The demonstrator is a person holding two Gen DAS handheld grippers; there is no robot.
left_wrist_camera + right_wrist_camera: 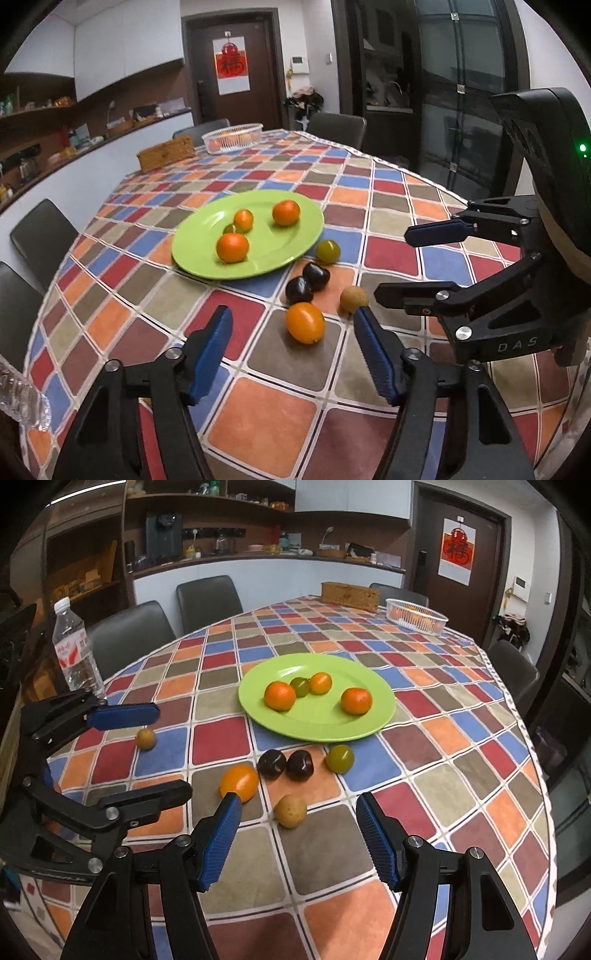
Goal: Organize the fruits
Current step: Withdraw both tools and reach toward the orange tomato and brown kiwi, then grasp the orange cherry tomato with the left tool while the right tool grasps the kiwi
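Four fruits sit on the green plate (317, 723); six lie loose on the surface just beside it. Both tools, left tool (293, 332) and right tool (297, 819), are spread, holding nothing. The round brown fruit (290, 811) could roll off if nudged off-centre
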